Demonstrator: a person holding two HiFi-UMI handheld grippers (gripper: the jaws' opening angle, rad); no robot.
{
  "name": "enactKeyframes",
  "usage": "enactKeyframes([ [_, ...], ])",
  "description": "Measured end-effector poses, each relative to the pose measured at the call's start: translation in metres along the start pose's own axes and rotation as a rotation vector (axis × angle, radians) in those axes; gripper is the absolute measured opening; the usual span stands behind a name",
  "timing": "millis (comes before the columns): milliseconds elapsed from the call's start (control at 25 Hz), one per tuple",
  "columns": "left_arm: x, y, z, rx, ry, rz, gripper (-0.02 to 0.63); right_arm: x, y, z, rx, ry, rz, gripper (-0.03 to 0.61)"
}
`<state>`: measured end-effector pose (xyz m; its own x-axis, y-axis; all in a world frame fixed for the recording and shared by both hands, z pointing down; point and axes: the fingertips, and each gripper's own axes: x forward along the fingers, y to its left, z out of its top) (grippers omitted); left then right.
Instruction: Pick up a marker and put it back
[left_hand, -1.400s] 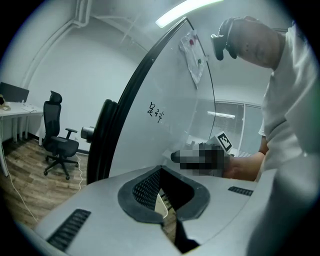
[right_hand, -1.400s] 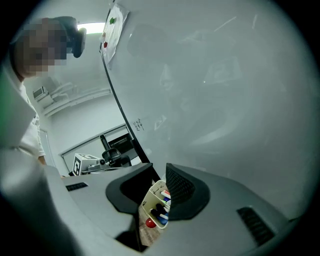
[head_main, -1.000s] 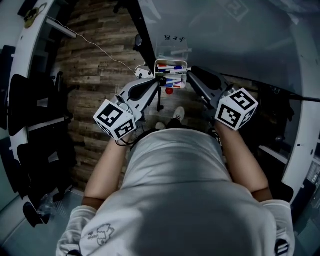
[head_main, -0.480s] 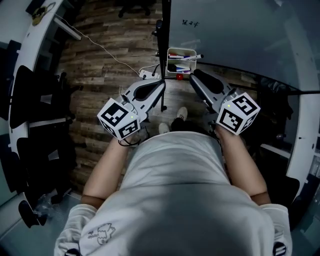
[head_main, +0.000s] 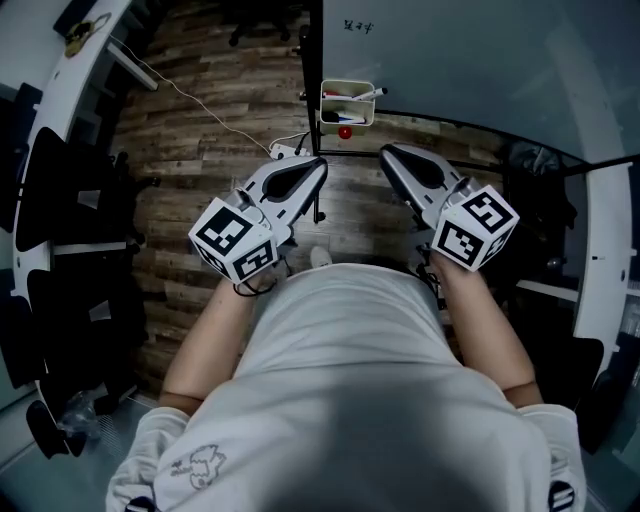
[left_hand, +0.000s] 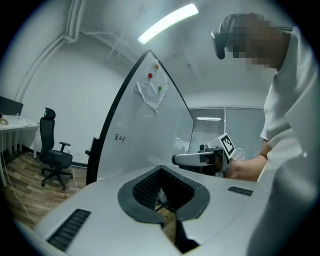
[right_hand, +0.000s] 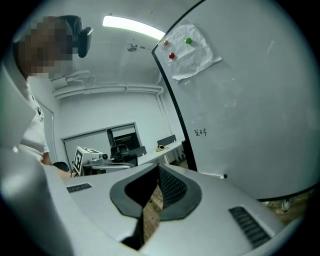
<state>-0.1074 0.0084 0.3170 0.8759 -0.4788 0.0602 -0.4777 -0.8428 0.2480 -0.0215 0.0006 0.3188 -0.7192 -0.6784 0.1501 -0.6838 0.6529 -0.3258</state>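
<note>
Marker with a dark cap (head_main: 366, 94) lies across the top of the small white plastic tray (head_main: 349, 116), one end poking out past the tray's right side. More markers are in the tray, colours too small to call. The tray hangs at the lower edge of the large whiteboard (head_main: 470, 60), with a small red round thing (head_main: 344, 132) just under it. Left gripper (head_main: 318, 163): jaws pressed together, nothing between them. Right gripper (head_main: 385, 152): same, closed and empty. Both point toward the board, side by side above the brown wood-plank floor (head_main: 200, 150), apart from the tray and not touching it.
</note>
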Motion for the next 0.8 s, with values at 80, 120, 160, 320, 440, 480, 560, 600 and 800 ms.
enactKeyframes([
  [80, 0.001, -0.014, -0.001, 0.001, -0.003, 0.007, 0.005, -0.014, 0.001, -0.001, -0.008, -0.006, -0.006, 0.014],
  [120, 0.002, -0.021, -0.002, 0.003, -0.007, 0.008, 0.005, -0.021, 0.002, -0.002, -0.012, -0.007, -0.003, 0.014],
  [160, 0.003, -0.028, -0.003, 0.006, -0.010, 0.011, 0.005, -0.027, 0.003, -0.003, -0.014, -0.008, 0.002, 0.014],
  [320, 0.008, -0.061, -0.013, 0.000, 0.003, 0.038, 0.005, -0.056, 0.010, -0.011, -0.017, 0.003, 0.021, 0.012],
  [440, 0.010, -0.092, -0.027, -0.017, 0.030, 0.078, 0.005, -0.084, 0.018, -0.020, -0.033, 0.013, 0.040, 0.014],
  [480, 0.011, -0.103, -0.030, -0.025, 0.031, 0.087, 0.005, -0.094, 0.021, -0.022, -0.038, 0.012, 0.047, 0.014],
  [560, 0.013, -0.123, -0.036, -0.039, 0.022, 0.096, 0.005, -0.116, 0.026, -0.029, -0.035, 0.014, 0.051, 0.014],
  [600, 0.014, -0.132, -0.040, -0.044, 0.018, 0.099, 0.005, -0.127, 0.028, -0.033, -0.029, 0.017, 0.051, 0.014],
  [800, 0.018, -0.180, -0.054, -0.054, 0.017, 0.104, 0.005, -0.178, 0.036, -0.048, -0.008, 0.021, 0.045, 0.014],
])
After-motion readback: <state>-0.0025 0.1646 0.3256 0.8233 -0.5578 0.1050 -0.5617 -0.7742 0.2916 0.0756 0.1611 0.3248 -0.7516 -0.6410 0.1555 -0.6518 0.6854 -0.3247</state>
